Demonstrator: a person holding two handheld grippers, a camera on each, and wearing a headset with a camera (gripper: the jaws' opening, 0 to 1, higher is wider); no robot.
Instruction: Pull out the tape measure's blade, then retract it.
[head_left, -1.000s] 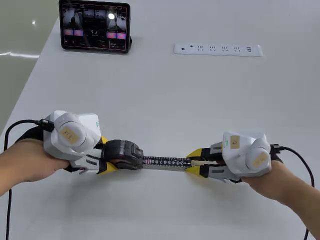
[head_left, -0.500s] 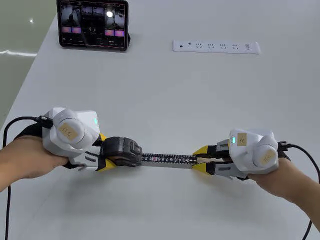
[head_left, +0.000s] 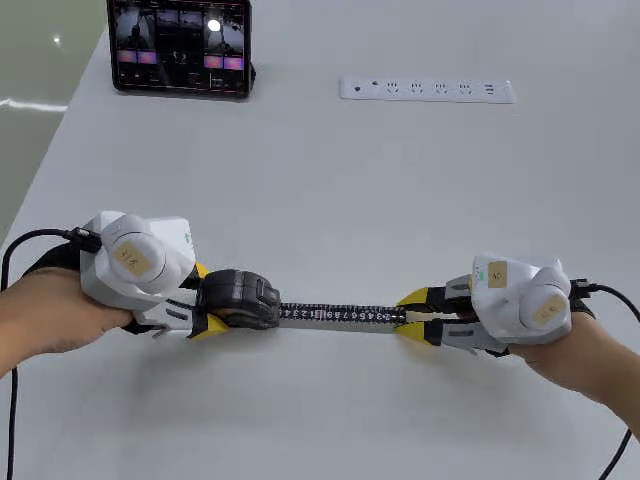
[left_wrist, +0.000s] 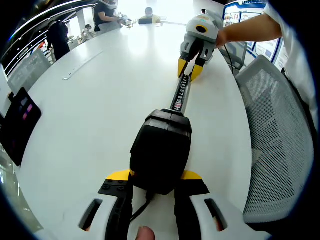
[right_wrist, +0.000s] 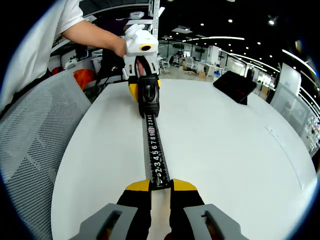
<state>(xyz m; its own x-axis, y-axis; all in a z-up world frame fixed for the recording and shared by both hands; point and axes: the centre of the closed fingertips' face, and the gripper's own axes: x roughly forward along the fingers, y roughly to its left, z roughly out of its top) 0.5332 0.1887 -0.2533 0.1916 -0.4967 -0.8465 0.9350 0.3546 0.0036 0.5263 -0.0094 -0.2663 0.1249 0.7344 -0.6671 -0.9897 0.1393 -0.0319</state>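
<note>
black tape measure (head_left: 238, 298) low over the white table (head_left: 330, 200), close to its near edge in the head view. clamped by the left gripper (head_left: 208, 300), jaws closed partway against both sides of the housing. same hold in the left gripper view, with yellow tips flanking the rear of the black body. pinched at the free end of the blade (head_left: 340, 314) by the right gripper (head_left: 410, 316), jaws nearly together on the tip. numbers from 1 upward readable just ahead of them in the right gripper view. pulled out straight between the two, level with the tabletop; cannot tell whether touching it. compared with a second ago: more blade out, wider gap between the grippers, right one further to the right, tape measure barely displaced. farther back on the table, a tablet (head_left: 180, 45) propped up with a lit screen and a white power strip (head_left: 427, 89) lying flat, both well apart from the work. beside the table, a grey mesh chair (left_wrist: 280, 140).
</note>
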